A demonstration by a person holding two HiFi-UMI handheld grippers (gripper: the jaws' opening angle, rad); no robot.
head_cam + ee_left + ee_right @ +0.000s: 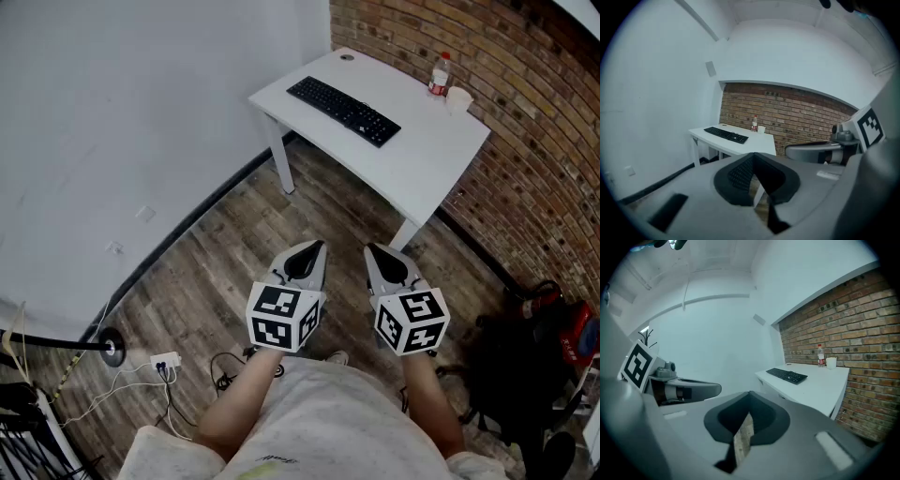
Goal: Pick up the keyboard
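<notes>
Both clenched, nothing between the jaws: left claw (315,247) and right claw (373,250) side by side above the wood floor (234,253), aimed towards the white worktop (422,164). The black keyboard (343,110) lies flat on that worktop, well apart from both claws. A bottle (438,73) and a cup (457,98) stand at the brick-wall side.

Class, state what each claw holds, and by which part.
Nothing: left claw and right claw are both shut and empty; the keyboard lies untouched on the white table.
</notes>
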